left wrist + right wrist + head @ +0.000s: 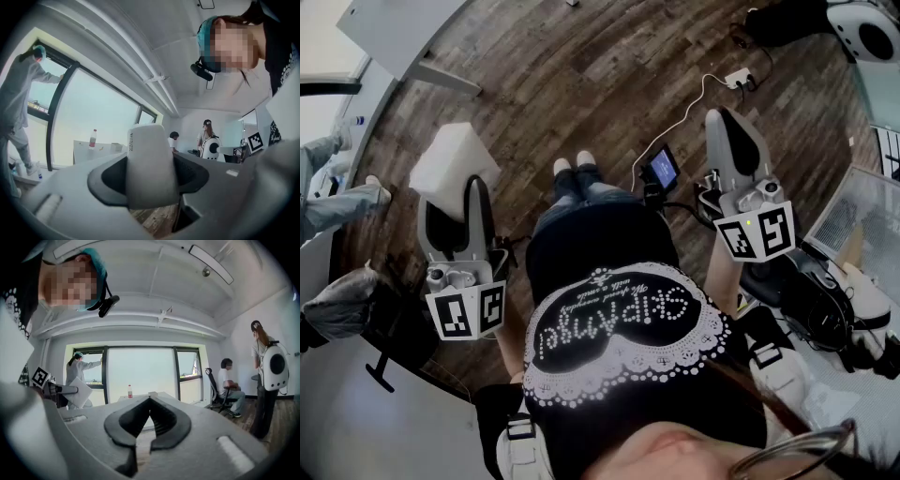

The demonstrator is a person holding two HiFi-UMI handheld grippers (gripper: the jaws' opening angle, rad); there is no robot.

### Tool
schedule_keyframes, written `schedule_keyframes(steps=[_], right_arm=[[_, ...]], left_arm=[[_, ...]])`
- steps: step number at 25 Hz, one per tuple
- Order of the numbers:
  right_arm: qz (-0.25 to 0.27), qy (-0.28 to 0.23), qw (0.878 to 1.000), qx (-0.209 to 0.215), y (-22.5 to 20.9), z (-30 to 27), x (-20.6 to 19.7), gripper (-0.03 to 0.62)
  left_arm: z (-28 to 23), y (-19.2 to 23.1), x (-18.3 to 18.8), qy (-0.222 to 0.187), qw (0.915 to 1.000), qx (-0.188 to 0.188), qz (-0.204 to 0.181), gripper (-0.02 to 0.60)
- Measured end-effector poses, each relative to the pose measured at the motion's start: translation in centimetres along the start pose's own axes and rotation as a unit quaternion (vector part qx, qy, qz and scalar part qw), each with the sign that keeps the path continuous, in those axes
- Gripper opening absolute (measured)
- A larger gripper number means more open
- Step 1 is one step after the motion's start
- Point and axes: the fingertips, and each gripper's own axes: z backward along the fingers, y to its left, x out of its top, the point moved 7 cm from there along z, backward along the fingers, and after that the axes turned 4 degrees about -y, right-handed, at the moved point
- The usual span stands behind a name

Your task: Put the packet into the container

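Note:
The packet [450, 164] is a white, flat, pillow-like pack. It sticks out past the tip of my left gripper [474, 192], held up above the wooden floor at the left of the head view. The left gripper view shows the packet [151, 164] edge-on, filling the gap between the two wide-set jaws, so the gripper is shut on it. My right gripper [733, 127] is raised at the right, with its jaws meeting at the tips [150, 398] and nothing between them. A pale mesh-sided box [862, 220] at the right edge may be the container; I cannot tell.
A small screen device [662, 169] and a white cable with a plug [738, 78] lie on the floor ahead. A white table with a bottle [130, 391] stands by the window, where a person [77, 369] stands. Another person sits [229, 385], and a third stands with a white backpack [268, 371].

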Motion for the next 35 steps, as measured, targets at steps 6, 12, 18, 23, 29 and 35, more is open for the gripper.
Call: schedule_keyframes(steps=[6, 12, 18, 23, 29, 35], right_arm=[[-0.005, -0.005, 1.000, 0.017, -0.4, -0.5, 0.0, 0.002], [-0.014, 0.001, 1.000, 0.026, -1.5, -0.4, -0.5, 0.002], [-0.019, 0.009, 0.999, 0.040, -2.4, -0.5, -1.2, 0.002], [-0.030, -0.007, 0.997, 0.076, -3.8, -1.0, -1.9, 0.003], [-0.052, -0.023, 0.995, 0.085, -3.9, -3.5, -2.4, 0.002], [-0.060, -0.028, 0.992, 0.106, -1.3, -9.5, -1.9, 0.002]], left_arm=[[0.6, -0.9, -0.2, -0.006, 0.9999, 0.014, -0.005, 0.268], [0.4, -1.9, -0.9, 0.001, 0.9998, 0.021, -0.003, 0.268], [-0.2, -2.8, -1.3, 0.001, 0.9997, 0.025, -0.001, 0.268], [-1.5, -3.9, -1.8, -0.014, 0.9993, 0.034, -0.005, 0.268], [-4.1, -3.0, -1.6, -0.027, 0.9989, 0.039, -0.001, 0.268], [-7.7, 0.9, 0.2, -0.036, 0.9989, 0.031, 0.000, 0.268]])
